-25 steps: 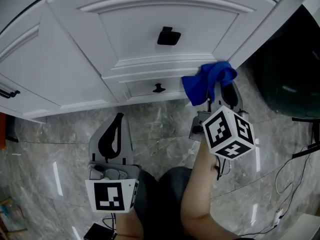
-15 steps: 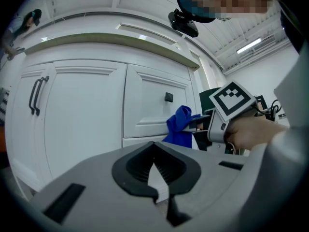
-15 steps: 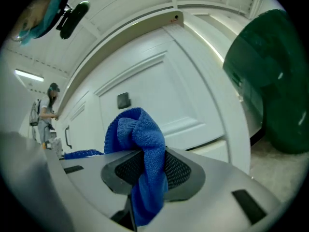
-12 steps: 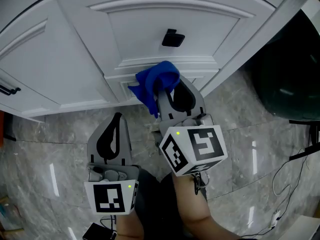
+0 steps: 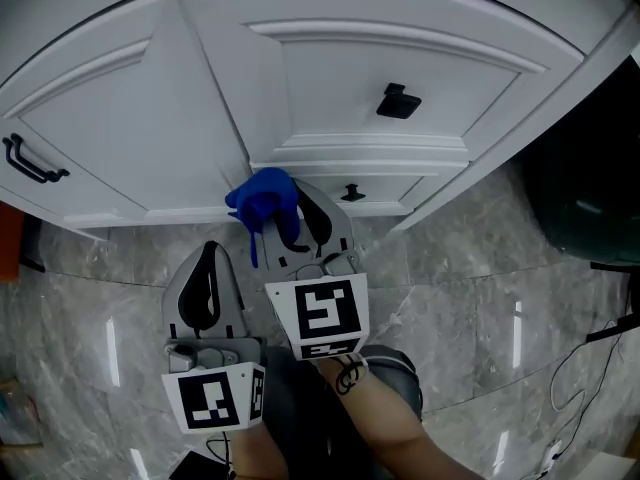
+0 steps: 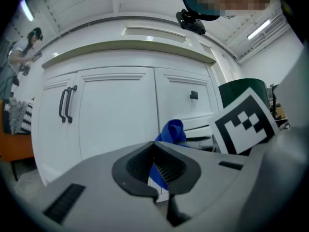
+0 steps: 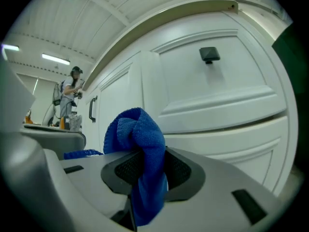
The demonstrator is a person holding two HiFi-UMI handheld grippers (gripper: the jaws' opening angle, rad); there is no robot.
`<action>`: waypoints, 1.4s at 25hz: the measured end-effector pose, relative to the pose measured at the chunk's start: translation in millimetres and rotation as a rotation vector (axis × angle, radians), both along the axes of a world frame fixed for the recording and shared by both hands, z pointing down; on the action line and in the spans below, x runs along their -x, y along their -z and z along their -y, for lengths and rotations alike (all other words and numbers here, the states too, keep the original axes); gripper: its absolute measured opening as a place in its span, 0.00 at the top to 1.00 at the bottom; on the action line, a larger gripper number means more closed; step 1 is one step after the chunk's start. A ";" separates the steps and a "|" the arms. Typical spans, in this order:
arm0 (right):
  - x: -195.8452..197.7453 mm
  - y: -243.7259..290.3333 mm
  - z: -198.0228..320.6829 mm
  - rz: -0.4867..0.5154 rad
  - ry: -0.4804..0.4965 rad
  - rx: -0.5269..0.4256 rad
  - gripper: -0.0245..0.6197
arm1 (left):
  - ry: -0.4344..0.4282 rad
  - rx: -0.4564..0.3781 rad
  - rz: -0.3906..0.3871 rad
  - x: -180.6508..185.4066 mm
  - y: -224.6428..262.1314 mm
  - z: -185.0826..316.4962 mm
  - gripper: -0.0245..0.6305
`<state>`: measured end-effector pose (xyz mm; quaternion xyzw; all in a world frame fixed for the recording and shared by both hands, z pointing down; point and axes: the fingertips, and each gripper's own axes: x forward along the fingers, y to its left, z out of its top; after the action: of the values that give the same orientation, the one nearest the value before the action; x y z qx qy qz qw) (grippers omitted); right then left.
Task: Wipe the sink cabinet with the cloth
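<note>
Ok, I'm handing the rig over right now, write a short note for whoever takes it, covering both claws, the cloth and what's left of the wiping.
The left claw is shut and empty, held low over the floor, short of the cabinet.
The right claw is shut on the blue cloth, which bunches out past its tips.
The cloth is at the sink cabinet's lower edge, by the seam left of the small drawer knob; contact is unclear.
Done: cloth in grip and brought to the cabinet.
Left: no wiped area shows, so treat the doors and drawer front as to do.
</note>
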<state>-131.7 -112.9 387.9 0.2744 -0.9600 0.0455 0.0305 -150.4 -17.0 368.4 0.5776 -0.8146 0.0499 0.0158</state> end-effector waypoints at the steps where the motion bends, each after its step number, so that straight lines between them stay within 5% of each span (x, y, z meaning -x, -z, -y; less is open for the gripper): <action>1: 4.9 -3.9 -2.1 -0.008 0.002 -0.013 0.78 | -0.001 0.001 -0.006 1.4 -1.5 0.5 0.96; 21: 14.8 -36.5 2.9 -0.036 -0.009 0.062 0.78 | -0.068 -0.021 -0.093 -0.4 -10.0 7.5 0.96; 35: -9.6 -30.9 21.4 -0.115 0.038 -0.010 0.78 | -0.095 -0.047 -0.099 -11.1 -1.7 5.9 0.96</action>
<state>-122.1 -134.3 418.8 0.2587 -0.9619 0.0241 0.0850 -139.2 -22.9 370.1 0.6176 -0.7854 0.0030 0.0402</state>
